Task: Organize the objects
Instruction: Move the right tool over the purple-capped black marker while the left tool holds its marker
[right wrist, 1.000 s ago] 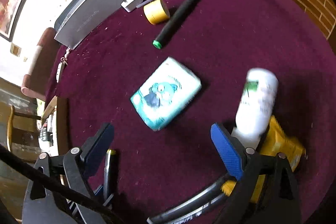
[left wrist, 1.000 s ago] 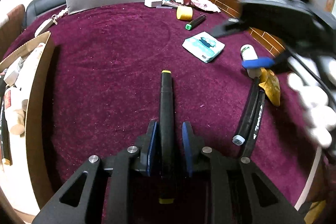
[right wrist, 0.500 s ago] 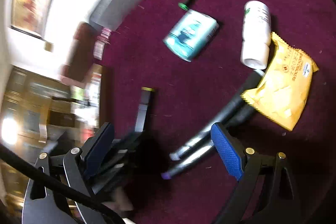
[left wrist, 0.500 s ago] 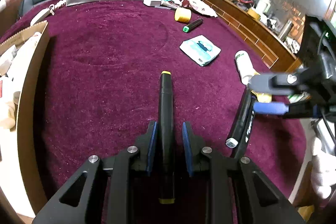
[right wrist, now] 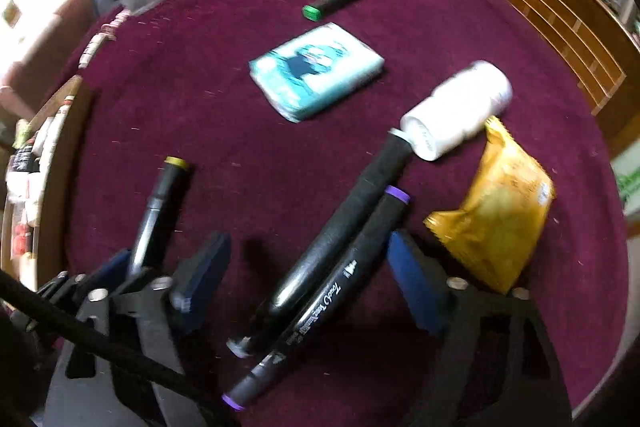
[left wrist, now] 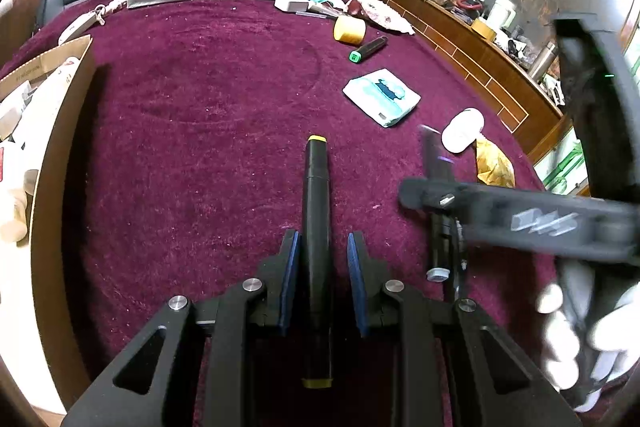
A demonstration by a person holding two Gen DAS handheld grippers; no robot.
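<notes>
Motion blur smears the right gripper [left wrist: 436, 195], hiding two markers [left wrist: 442, 251].

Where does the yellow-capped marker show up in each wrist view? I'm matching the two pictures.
Left wrist view: the yellow-capped marker runs up the centre, clamped between the left gripper fingers.
Right wrist view: the same marker is at lower left, slanting up out of that gripper.
Shared landmark: the teal tissue pack, beyond the marker's tip in both.
</notes>
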